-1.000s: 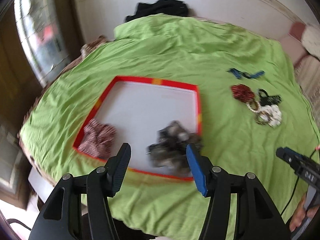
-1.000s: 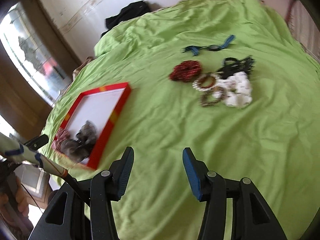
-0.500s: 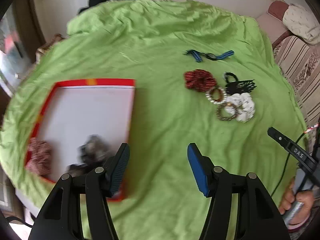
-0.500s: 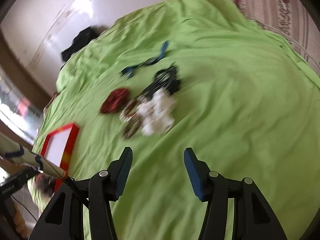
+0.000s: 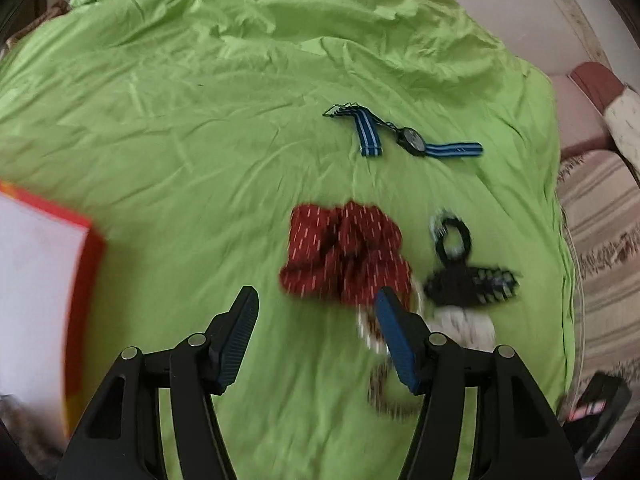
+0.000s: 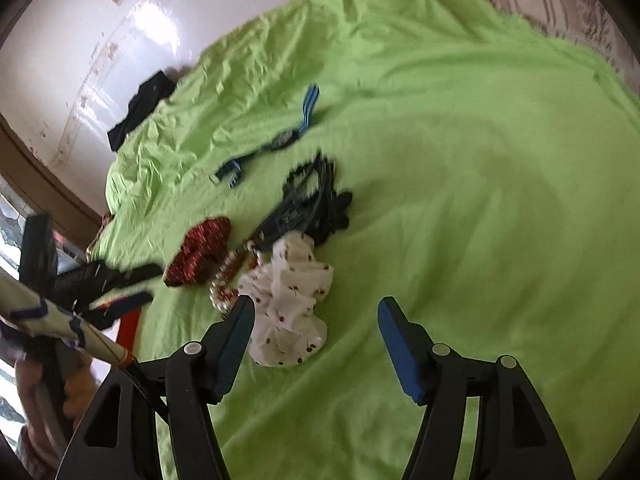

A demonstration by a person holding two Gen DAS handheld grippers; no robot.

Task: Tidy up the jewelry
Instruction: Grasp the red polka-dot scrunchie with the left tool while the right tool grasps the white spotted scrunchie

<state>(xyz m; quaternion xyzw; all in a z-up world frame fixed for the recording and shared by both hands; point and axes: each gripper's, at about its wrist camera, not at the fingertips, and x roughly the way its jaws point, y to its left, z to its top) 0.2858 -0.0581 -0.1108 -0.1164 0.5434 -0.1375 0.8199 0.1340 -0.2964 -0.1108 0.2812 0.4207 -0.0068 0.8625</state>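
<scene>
On the green bedspread lies a red dotted scrunchie (image 5: 346, 254) just ahead of my left gripper (image 5: 316, 312), which is open and holds nothing. Beside the scrunchie are a black hair clip (image 5: 466, 276), a pearl bracelet (image 5: 370, 328), a brown bead bracelet (image 5: 386, 396) and a white scrunchie (image 5: 464, 326). A blue-strapped watch (image 5: 412, 142) lies farther back. My right gripper (image 6: 316, 318) hovers with its jaws opening and nothing between them; the white cherry-print scrunchie (image 6: 290, 296) sits by its left finger. The red scrunchie (image 6: 200, 248), black clip (image 6: 312, 204) and watch (image 6: 280, 140) lie beyond.
The red-rimmed white tray (image 5: 86, 264) sits at the left edge of the left wrist view. Black clothing (image 6: 140, 106) lies at the bed's far end by the wall. A striped sofa (image 5: 604, 240) borders the bed on the right. A hand (image 6: 38, 396) holds the left tool.
My left gripper swung right from the tray to the pile of accessories and dropped closer to the red scrunchie. My right gripper also closed in on the pile, rolled, and its jaws widened.
</scene>
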